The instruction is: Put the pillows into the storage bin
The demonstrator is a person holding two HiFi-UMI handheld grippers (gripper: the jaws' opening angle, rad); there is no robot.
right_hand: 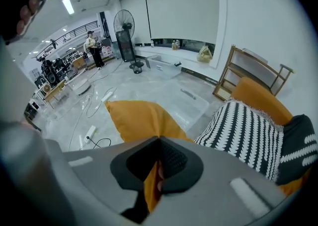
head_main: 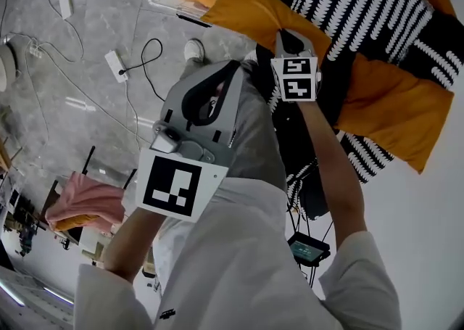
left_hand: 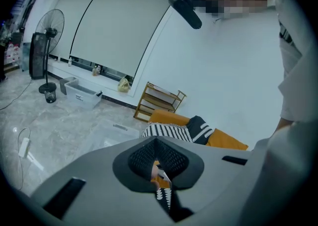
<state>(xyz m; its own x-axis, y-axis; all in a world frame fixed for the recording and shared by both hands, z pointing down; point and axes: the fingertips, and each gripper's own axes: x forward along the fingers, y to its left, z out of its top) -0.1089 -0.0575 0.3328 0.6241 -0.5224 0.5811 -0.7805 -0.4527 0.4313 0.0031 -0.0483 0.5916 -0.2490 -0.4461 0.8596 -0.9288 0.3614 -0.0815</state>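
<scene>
Right claw point(right_hand: 156, 173) is clamped tight on the orange pillow point(right_hand: 139, 120) edge. Left claw point(left_hand: 160, 173) is closed too, pinching striped pillow point(left_hand: 171, 131) fabric, likely to carry both. Storage bin point(right_hand: 191, 102) sits beyond on the floor, pillows still outside.

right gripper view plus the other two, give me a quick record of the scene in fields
left gripper: shut on pillow edge, orange and black-and-white fabric
right gripper: shut on orange pillow
patterned pillow: black-and-white, beside the orange one
storage bin: clear, on the floor, no pillow seen in it
task state: pillows not yet in the bin
</scene>
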